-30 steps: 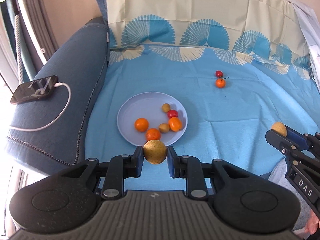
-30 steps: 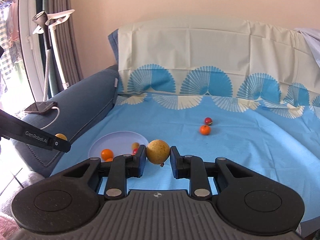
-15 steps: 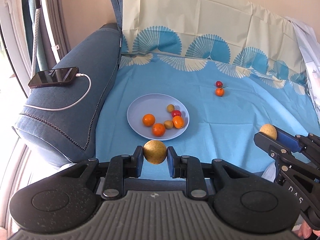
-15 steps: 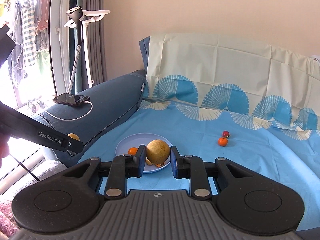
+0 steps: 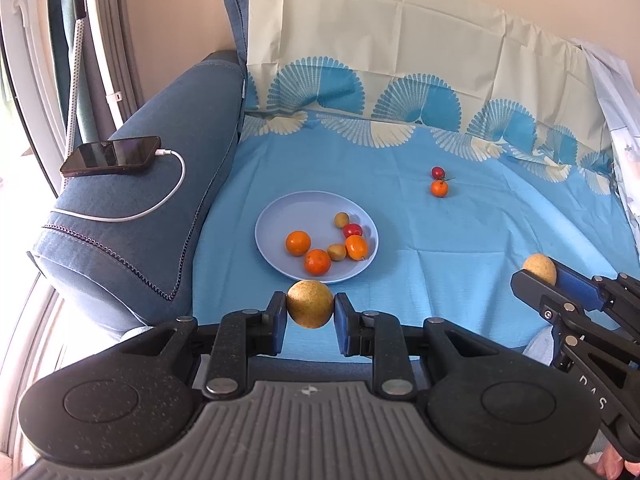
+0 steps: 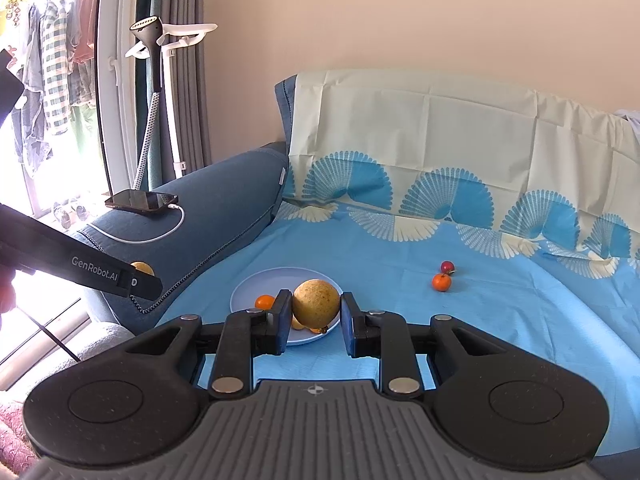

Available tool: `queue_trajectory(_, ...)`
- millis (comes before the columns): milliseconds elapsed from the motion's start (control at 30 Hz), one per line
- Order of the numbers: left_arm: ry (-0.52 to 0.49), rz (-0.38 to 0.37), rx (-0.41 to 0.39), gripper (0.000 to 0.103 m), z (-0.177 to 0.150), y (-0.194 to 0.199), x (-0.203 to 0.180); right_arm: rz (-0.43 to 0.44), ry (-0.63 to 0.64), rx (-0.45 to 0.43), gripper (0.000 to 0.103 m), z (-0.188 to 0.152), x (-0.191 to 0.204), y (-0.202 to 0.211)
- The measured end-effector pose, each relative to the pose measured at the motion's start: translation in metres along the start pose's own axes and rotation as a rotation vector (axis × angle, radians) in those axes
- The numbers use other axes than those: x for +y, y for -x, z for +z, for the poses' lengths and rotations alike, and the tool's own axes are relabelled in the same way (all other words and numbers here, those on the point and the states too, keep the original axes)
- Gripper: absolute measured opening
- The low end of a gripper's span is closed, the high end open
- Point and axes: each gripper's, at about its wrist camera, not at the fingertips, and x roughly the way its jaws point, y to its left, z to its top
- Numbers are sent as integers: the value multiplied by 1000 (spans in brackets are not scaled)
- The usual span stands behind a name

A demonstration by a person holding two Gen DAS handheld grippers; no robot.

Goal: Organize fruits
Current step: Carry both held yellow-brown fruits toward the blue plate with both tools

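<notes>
We hold one yellow fruit in each gripper. The left gripper [image 5: 310, 312] has its fingers closed on a round yellow fruit [image 5: 310, 304], which sits between the two blue pads just in front of the near rim of the plate [image 5: 276, 216]. The right gripper [image 6: 315, 312] is also closed on a yellow fruit [image 6: 316, 302], a bit bigger one, and from its camera this fruit covers part of the plate. In the left view we see the right gripper from the side, well apart from the plate on the right, with its fruit at the tip.

The plate lies on the blue sheet [image 5: 460, 248] and already has three orange fruits, one red and two small yellow-green ones in it. Two fruits are not yet collected: a red one [image 5: 438, 172] and an orange one [image 5: 439, 188], touching each other, well apart from the plate toward the back.

We judge that the step in hand is carrying both held fruits to the plate. The next move calls for bringing each gripper over a free part of the plate, for example the far left side, going low, and opening slowly, because round fruits can roll off or push the others. After that the two fruits at the back remain.
</notes>
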Motion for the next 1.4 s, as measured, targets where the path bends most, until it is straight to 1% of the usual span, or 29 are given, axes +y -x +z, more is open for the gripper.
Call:
queue_trajectory(567,12,-7,24,28,2,-12,5,-2,-10,26,27,1,2,-8)
queue_trajectory(933,33,-5,47,28,4,-25,11,2,0,60,27,0,5,-19)
queue_trajectory(1133,43,20,39,28,11,-32,19,3,8,79,27,4,4,-30)
queue_trajectory(1400,65,47,32,28,30,-49,33,17,4,124,27,7,6,-53)
